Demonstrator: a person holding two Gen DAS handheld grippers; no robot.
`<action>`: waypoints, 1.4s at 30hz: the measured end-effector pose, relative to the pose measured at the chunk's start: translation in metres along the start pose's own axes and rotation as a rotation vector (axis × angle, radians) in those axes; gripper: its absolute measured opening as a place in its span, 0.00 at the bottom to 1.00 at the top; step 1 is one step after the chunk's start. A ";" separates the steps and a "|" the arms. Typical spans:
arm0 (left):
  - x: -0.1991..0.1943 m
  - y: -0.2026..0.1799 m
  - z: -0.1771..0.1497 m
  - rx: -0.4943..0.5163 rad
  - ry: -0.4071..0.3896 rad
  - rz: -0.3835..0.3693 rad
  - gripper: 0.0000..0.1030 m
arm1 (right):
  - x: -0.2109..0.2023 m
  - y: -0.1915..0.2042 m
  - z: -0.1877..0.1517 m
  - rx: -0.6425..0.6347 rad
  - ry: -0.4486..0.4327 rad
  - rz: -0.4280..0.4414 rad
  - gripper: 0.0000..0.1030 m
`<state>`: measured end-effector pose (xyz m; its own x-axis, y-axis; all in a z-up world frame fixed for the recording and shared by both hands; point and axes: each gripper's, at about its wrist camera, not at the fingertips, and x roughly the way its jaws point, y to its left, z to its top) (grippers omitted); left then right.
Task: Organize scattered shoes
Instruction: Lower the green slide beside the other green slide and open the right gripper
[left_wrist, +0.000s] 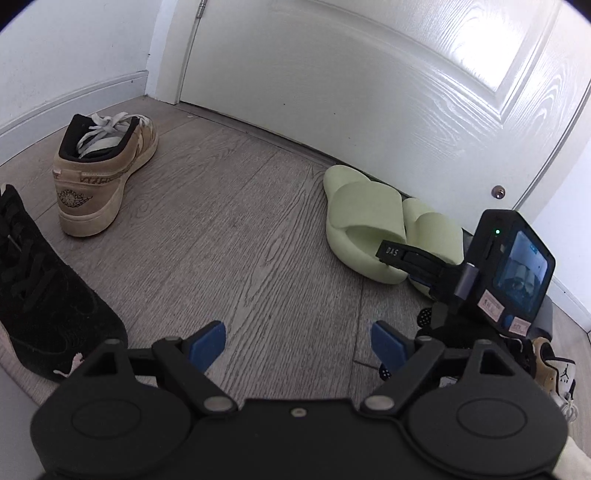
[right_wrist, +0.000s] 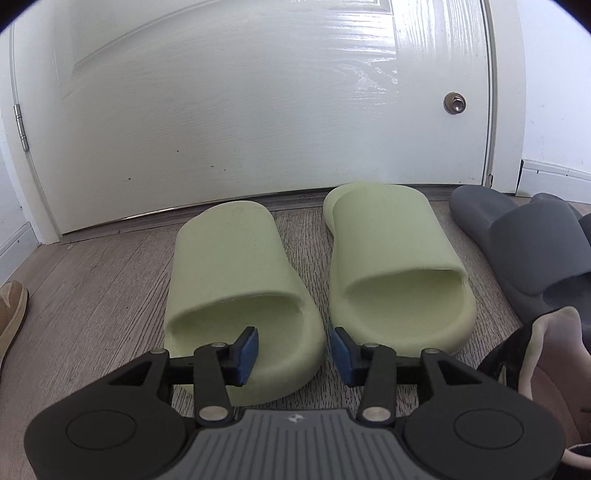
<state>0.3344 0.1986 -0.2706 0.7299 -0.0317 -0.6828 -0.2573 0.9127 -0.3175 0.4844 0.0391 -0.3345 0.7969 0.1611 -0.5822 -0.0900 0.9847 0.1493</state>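
- Your right gripper (right_wrist: 291, 349) has its blue-padded jaws parted around the rounded heel rim of the left pale green foam slide (right_wrist: 236, 288); neither pad presses on it.
- Its smooth, puffy twin (right_wrist: 395, 266) sits just beside it, both toes towards the glossy white door (right_wrist: 258, 110).
- A grey slide (right_wrist: 517, 240) lies to the right.
- Your left gripper (left_wrist: 297, 345) hangs wide open over bare wood-grain floor (left_wrist: 221, 240).
- A tan suede sneaker (left_wrist: 103, 173) stands near the wall, with a black suede sneaker (left_wrist: 44, 295) nearer you.
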 end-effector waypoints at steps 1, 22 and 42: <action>0.001 0.000 0.000 0.000 0.001 0.002 0.84 | -0.001 0.000 -0.001 -0.007 -0.003 0.008 0.45; 0.004 0.007 0.003 -0.053 0.001 -0.004 0.84 | 0.017 0.054 0.010 -0.279 -0.039 0.059 0.80; 0.002 0.023 0.008 -0.145 -0.017 -0.042 0.83 | 0.032 0.058 0.005 0.024 -0.018 -0.213 0.55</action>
<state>0.3351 0.2230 -0.2743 0.7520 -0.0604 -0.6564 -0.3145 0.8423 -0.4377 0.5076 0.1006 -0.3400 0.8071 -0.0523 -0.5881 0.0957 0.9945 0.0429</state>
